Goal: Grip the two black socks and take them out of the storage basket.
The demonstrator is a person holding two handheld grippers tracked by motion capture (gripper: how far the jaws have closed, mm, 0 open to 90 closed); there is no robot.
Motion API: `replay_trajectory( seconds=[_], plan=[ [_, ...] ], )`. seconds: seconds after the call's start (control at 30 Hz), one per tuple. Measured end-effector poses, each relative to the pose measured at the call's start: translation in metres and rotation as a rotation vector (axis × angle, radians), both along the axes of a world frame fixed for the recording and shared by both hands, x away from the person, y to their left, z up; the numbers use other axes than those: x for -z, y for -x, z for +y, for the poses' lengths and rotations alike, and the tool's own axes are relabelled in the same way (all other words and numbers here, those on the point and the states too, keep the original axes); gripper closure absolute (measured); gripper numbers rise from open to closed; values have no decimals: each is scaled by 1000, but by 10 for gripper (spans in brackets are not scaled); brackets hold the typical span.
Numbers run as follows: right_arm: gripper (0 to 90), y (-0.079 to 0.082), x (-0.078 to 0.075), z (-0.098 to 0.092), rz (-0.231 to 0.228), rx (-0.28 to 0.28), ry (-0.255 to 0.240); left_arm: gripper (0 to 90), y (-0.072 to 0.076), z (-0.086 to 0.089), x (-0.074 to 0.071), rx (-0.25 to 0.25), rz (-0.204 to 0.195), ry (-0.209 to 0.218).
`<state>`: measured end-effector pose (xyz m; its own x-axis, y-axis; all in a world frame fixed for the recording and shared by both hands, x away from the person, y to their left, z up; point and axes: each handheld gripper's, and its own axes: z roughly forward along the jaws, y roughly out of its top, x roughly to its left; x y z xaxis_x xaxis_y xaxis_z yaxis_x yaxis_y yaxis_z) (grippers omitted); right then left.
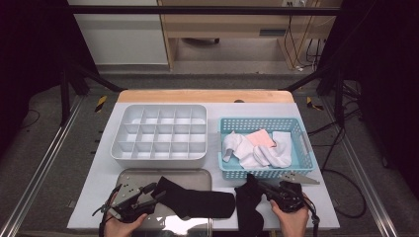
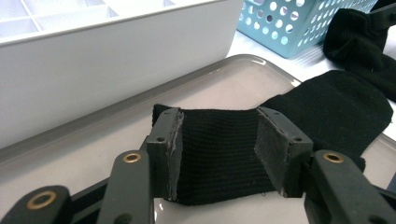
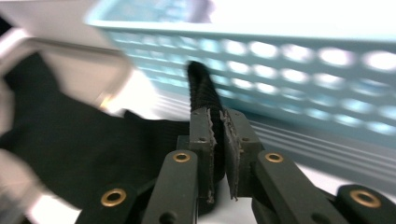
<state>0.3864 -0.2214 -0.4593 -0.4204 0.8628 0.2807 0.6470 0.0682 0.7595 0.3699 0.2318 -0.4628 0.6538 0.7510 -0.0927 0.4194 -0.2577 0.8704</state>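
Two black socks [image 1: 197, 202] [image 1: 247, 207], one clamped in each gripper, left [image 1: 148, 193] and right [image 1: 262, 186], beside one blue basket [image 1: 306, 153].

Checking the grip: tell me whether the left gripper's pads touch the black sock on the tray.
Touching: in the left gripper view, both pads press the sock's edges.

1. Your right gripper view is smeared by motion: the blue basket [image 3: 280, 51] across the top of the frame is soft, its holes mere glowing spots.
2. At lower right of the high view, the second black sock [image 1: 248, 207] runs off the bottom edge.
3. Your left gripper's [image 2: 219, 149] pads cover the first sock's [image 2: 219, 163] side edges.
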Motion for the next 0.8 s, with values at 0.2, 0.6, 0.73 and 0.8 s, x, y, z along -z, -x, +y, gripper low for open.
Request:
replay_trajectory(
  seconds=[0.2,0.6,0.73,0.8],
  plan=[
    [721,4,-15,1,-95,33,54,501,0,2,-1,-8,4,5],
    [580,-3,-4,55,-31,-189,106,501,-2,11,-4,-40,6,17],
    [734,-8,6,63,-13,-211,184,504,-3,14,-5,-54,10,21],
    [846,-8,4,62,7,-214,176,506,-3,15,-6,-60,8,28]
  ],
)
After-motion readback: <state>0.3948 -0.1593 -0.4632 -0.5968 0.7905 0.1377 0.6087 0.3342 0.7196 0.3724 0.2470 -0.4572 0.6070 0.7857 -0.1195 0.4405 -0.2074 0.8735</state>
